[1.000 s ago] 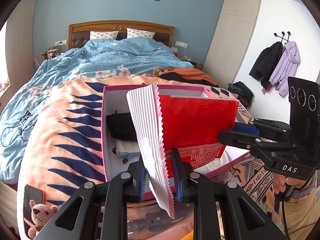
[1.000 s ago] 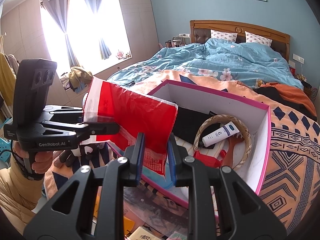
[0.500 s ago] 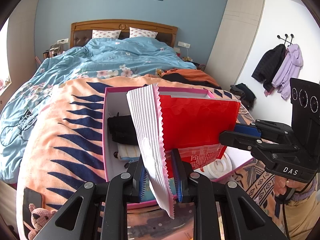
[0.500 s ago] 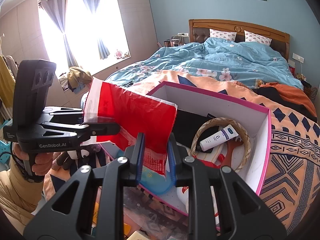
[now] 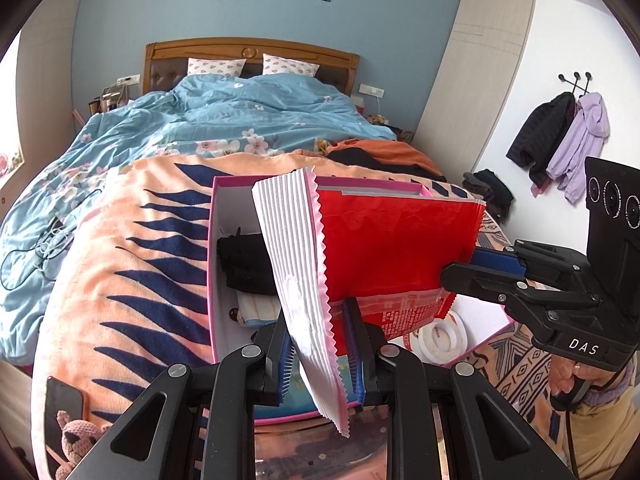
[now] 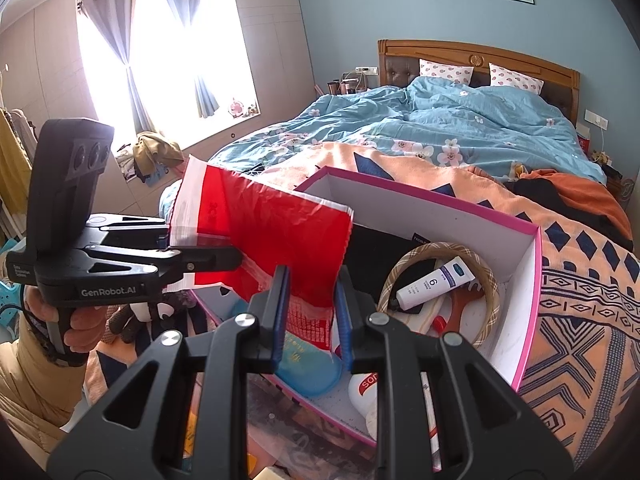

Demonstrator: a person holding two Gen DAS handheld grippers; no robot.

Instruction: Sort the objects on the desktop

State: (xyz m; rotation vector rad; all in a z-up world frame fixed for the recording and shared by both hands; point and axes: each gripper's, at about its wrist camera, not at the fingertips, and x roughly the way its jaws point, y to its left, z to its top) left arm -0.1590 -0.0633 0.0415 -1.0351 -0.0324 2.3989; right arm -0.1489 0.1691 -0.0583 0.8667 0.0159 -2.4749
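Between the fingers of the left gripper (image 5: 318,354) stands the crimped white end of a red bag (image 5: 396,248); the blue pads are not pressed on it, there is a gap on both sides, so the hold looks loose or narrow-open. The right gripper (image 6: 310,316) has the other end of the bag between its fingers, also with some gap, and I cannot tell if it really pinches. The bag hangs stretched between the two, above the near part of the pink box (image 6: 530,312). Beyond the fingers, inside the box, lie a woven ring (image 6: 490,276), a white tube (image 6: 434,284) and a black cloth (image 5: 244,260). I judge the step is placing the bag into the box; next it must go down and both grippers open wider.
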